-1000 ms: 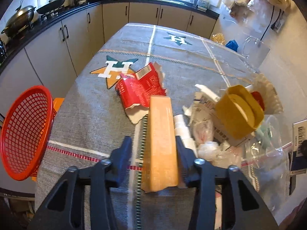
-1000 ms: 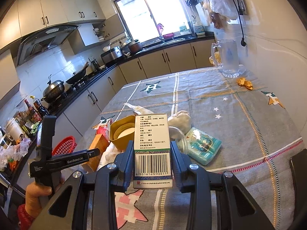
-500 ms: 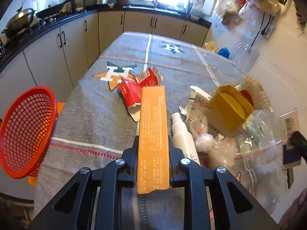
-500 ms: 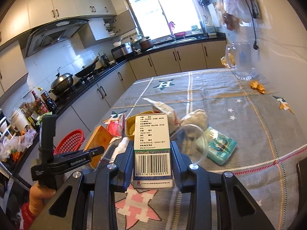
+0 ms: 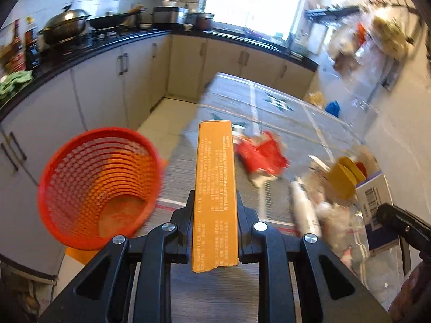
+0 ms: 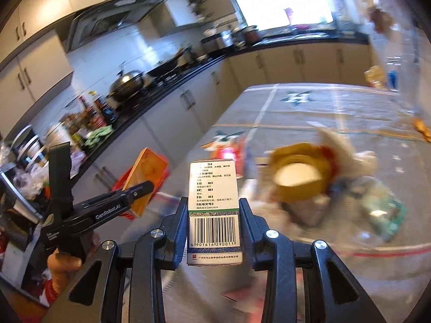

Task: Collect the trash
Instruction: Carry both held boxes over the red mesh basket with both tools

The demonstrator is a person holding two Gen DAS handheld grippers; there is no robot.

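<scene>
My left gripper (image 5: pixel 214 210) is shut on a long orange carton (image 5: pixel 215 188), held up over the table's left edge. A red mesh basket (image 5: pixel 97 185) stands on the floor just left of it, its mouth tilted towards the camera. My right gripper (image 6: pixel 214 207) is shut on a white medicine box with a barcode (image 6: pixel 214 210). In the right wrist view the left gripper (image 6: pixel 140 189) and its orange carton (image 6: pixel 146 177) are at the left, in front of the basket (image 6: pixel 121 185). The white box (image 5: pixel 374 202) shows at the right edge of the left wrist view.
On the grey tablecloth (image 5: pixel 269 113) lie a torn red wrapper (image 5: pixel 260 156), a yellow cup (image 5: pixel 342 180), a white bottle (image 5: pixel 304 210), clear plastic and a teal packet (image 6: pixel 385 212). Kitchen cabinets (image 5: pixel 107 94) and a worktop with pans run along the left.
The left gripper closed on the orange carton, lifted it off the table and swung left towards the red basket. The right gripper, still holding the white box, also swung left.
</scene>
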